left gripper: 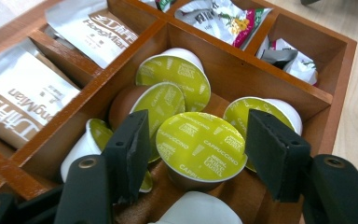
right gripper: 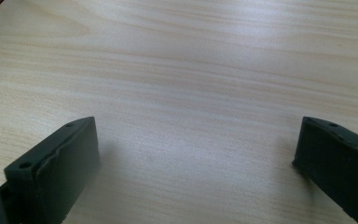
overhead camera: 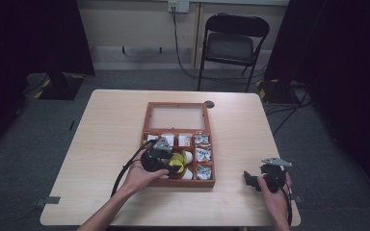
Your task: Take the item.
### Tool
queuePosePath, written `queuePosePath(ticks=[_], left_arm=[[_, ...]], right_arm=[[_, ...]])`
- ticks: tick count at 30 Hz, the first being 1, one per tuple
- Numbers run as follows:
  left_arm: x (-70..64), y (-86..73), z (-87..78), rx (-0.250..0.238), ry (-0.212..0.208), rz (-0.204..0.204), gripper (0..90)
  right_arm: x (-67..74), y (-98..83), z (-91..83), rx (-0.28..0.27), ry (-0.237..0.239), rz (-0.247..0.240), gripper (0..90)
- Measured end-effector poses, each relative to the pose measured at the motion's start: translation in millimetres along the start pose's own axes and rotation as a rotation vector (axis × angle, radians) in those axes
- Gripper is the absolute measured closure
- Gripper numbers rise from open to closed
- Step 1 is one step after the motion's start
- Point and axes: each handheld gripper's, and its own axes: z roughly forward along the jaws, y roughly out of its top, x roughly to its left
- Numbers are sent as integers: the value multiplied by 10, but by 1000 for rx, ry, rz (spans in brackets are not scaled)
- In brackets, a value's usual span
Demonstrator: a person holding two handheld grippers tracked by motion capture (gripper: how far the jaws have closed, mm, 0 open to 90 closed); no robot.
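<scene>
The person's left forearm reaches in from the bottom edge, angled toward the wooden box (overhead camera: 147,126), with the left gripper (left gripper: 198,151) dipped into its front compartment. Its jaws stand apart on either side of a capsule (left gripper: 201,147) with a green "Cappuccino" lid, not clamping it. To the right, the right gripper (overhead camera: 251,179) sits low over bare table (right gripper: 205,70), jaws spread wide, holding nothing.
</scene>
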Motion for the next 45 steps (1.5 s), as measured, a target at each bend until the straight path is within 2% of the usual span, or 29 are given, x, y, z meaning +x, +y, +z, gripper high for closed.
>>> queuePosePath(ticks=[4, 5, 6, 9, 12, 15, 18, 21, 36, 45], left_arm=[[2, -2, 45, 37, -11, 6, 376], [-1, -2, 77, 60, -16, 7, 373], [-1, -2, 77, 60, -16, 7, 366], [-35, 4, 116, 95, -21, 38, 363], [-44, 6, 132, 97, -20, 30, 353], [-40, 12, 148, 123, -22, 43, 346], [-48, 13, 152, 126, -29, 40, 342], [-54, 12, 168, 146, -37, 62, 343], [-63, 31, 225, 200, -20, 62, 334], [-68, 30, 215, 184, -4, 56, 399]], right_arm=[[0, 0, 0, 0, 0, 0, 0], [0, 0, 0, 0, 0, 0, 0], [0, 0, 0, 0, 0, 0, 0], [1, -1, 0, -1, -1, 0, 0], [3, -4, -4, 0, -1, 0, 0], [4, -5, -5, 0, -1, 0, 0], [4, -6, -6, 0, -1, 0, 0], [4, -7, -8, 0, -1, 0, 0], [4, -7, -8, 1, -1, 0, 0], [4, -7, -8, 1, -1, 0, 0]])
